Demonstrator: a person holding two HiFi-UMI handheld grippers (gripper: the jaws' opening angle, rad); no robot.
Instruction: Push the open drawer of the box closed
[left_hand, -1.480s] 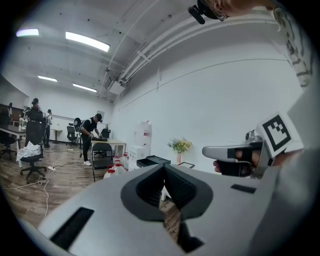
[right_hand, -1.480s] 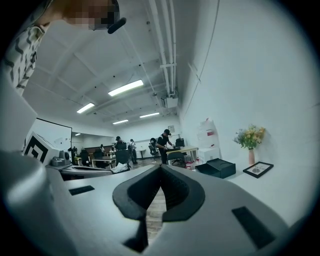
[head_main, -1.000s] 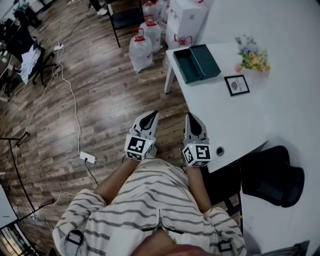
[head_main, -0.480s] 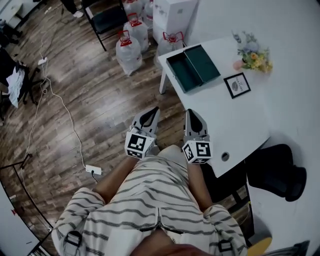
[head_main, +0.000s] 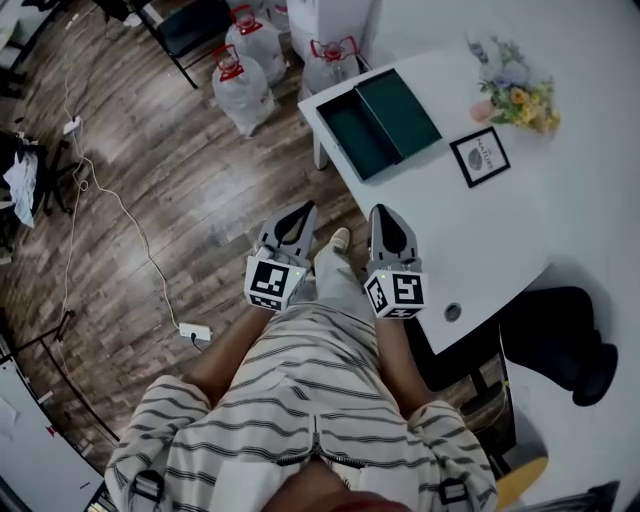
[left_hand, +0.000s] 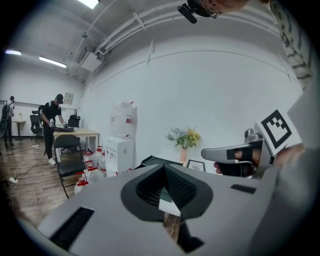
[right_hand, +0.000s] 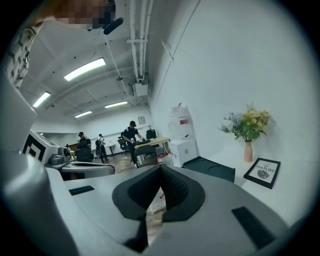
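Note:
A dark green box (head_main: 400, 108) lies near the far left corner of the white table (head_main: 470, 235), with its open drawer (head_main: 352, 140) pulled out toward the table's left edge. Both grippers are held close in front of my body, well short of the box. My left gripper (head_main: 303, 211) hangs over the wooden floor, jaws shut and empty. The right gripper (head_main: 381, 213) is over the table's near edge, also shut with nothing in it. The box (left_hand: 152, 161) shows low ahead in the left gripper view, beyond the left gripper (left_hand: 165, 168). In the right gripper view the box (right_hand: 210, 167) lies ahead and right of the right gripper (right_hand: 160, 169).
A flower vase (head_main: 517, 98) and a framed picture (head_main: 478, 157) stand on the table right of the box. Water jugs (head_main: 243, 85) stand on the floor beyond the table corner. A black chair (head_main: 555, 345) is at my right. A power strip (head_main: 195, 332) and cable lie on the floor.
I have stepped toward the table: the box and table corner have come closer and the water jugs have slid toward the top edge. Both grippers moved forward together, still shut.

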